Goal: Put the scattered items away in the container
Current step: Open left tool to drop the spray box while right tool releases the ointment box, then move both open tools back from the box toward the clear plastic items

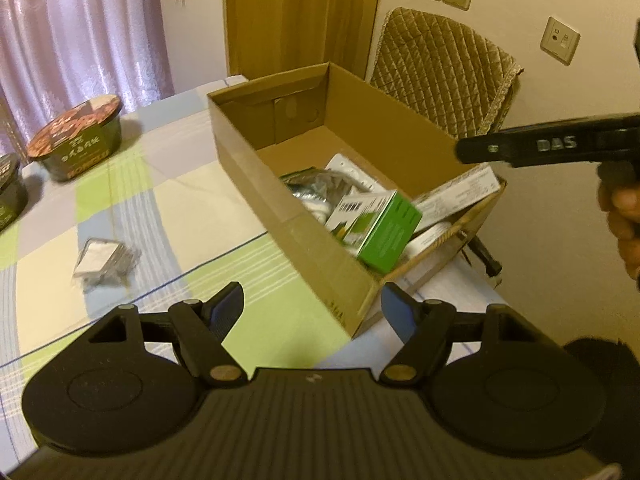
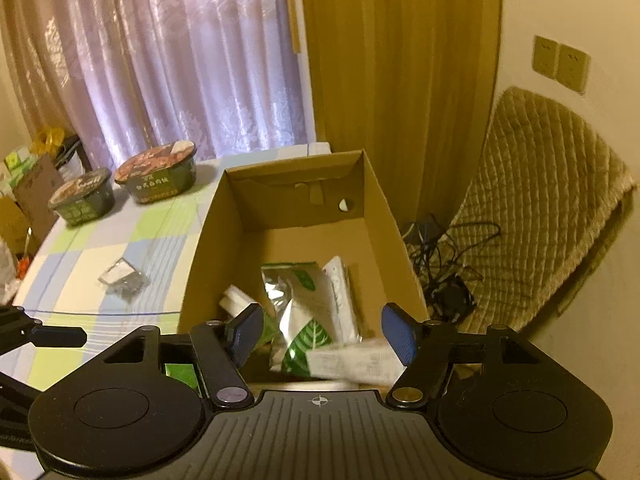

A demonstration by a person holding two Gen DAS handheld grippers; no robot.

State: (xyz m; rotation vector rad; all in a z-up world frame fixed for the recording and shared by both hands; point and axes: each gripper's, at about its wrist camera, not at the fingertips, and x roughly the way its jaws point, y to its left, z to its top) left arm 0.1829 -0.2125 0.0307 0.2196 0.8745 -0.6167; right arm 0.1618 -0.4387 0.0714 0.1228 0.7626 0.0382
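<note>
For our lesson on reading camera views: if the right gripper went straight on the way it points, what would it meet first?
Probably the silver-and-green foil pouch lying in the cardboard box; the open right gripper points down into it, though depth is unclear.

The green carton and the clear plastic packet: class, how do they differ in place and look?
The green carton lies tilted inside the cardboard box; the clear plastic packet lies outside it on the checked tablecloth. The carton is opaque and printed; the packet is see-through with white contents. Neither is gripped.
</note>
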